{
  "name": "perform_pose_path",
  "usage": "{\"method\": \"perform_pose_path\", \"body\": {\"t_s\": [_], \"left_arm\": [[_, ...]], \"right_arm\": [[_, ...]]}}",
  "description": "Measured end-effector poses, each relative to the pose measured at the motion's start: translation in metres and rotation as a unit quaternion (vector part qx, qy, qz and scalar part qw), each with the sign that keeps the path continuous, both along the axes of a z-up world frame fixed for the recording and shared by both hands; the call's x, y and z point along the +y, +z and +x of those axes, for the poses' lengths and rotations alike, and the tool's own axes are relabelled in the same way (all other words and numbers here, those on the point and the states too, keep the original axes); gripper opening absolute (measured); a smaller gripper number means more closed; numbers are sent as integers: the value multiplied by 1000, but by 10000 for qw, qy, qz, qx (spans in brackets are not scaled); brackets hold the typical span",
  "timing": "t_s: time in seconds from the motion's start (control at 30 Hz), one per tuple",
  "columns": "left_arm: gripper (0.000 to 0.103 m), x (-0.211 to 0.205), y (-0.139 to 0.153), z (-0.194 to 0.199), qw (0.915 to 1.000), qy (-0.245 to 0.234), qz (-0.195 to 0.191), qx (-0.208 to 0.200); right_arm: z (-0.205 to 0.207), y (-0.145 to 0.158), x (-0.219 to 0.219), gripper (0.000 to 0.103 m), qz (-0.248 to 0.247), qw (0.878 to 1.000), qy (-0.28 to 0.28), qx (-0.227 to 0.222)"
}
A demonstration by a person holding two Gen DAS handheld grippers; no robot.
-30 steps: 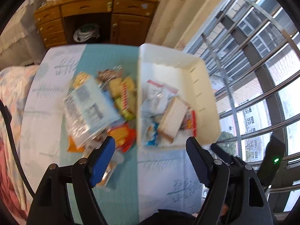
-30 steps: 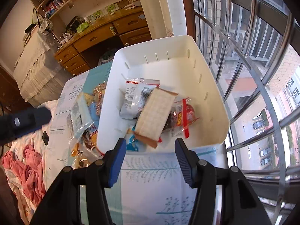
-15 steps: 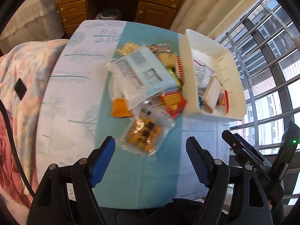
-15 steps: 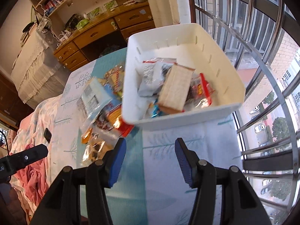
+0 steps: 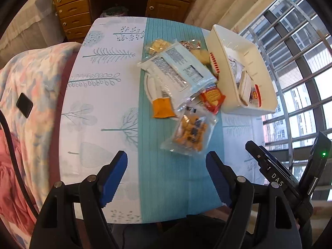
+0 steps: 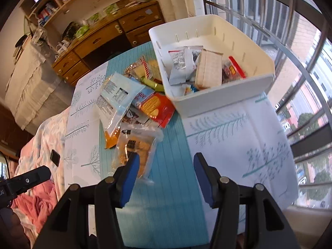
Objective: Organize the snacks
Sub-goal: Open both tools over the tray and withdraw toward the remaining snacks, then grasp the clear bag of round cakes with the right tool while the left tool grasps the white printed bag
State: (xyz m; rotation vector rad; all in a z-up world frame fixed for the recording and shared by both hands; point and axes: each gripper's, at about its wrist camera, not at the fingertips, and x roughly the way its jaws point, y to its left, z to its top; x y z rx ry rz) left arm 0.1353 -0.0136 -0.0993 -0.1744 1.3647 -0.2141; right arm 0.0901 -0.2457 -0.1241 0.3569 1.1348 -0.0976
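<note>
Your left gripper [image 5: 166, 172] hangs over the teal stripe of the tree-printed white and teal tablecloth [image 5: 99, 95], low in the left wrist view, its blue-padded jaws standing wide apart with nothing between them. Your right gripper [image 6: 165, 173] shows at the bottom centre of its own view, jaws set narrower but also parted and empty; its left pad overlaps the near edge of a packet in the picture, though you cannot tell from this whether it touches.

That packet is the clear plastic bag of orange biscuits with dark pieces [image 5: 189, 132], lying flat on the teal stripe just above your left gripper's jaws and nearest to both tools. Beyond it, mid-frame, sits a loose heap of snacks: a large pale blue and clear wrapper with printed labels [image 5: 176, 72] on top, an orange sachet [image 5: 162, 108] poking out at its lower left, and a red biscuit packet [image 5: 212, 99] at its lower right, just beside the tub.

The white rectangular plastic tub [image 6: 220, 97] stands at the right of the left view and the upper centre of the right view. Inside it lie several wrappers, among them a beige cracker pack [image 6: 208, 71] and a grey foil pouch [image 6: 180, 66].

A wooden desk with drawers [image 5: 124, 6] fills the upper frame.
</note>
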Motion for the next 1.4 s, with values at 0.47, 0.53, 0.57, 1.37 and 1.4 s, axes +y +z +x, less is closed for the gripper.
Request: {"method": "perform_pose_path", "body": {"t_s": [0.47, 0.53, 0.57, 1.37, 1.4], "left_arm": [[77, 44, -29, 16, 9968, -698, 372, 141], [77, 46, -35, 19, 9961, -758, 417, 193], [77, 47, -37, 21, 9958, -778, 421, 217], [93, 11, -59, 132, 9954, -386, -800, 370], [94, 7, -65, 138, 9952, -341, -809, 441]], "right_arm": [[-25, -27, 40, 55, -1, 9967, -784, 217], [-26, -30, 44, 59, 1, 9964, -802, 268], [-26, -31, 46, 62, -1, 9963, -810, 283], [36, -71, 80, 90, 213, 9975, -32, 675], [41, -73, 81, 90, 220, 9973, 36, 697]]}}
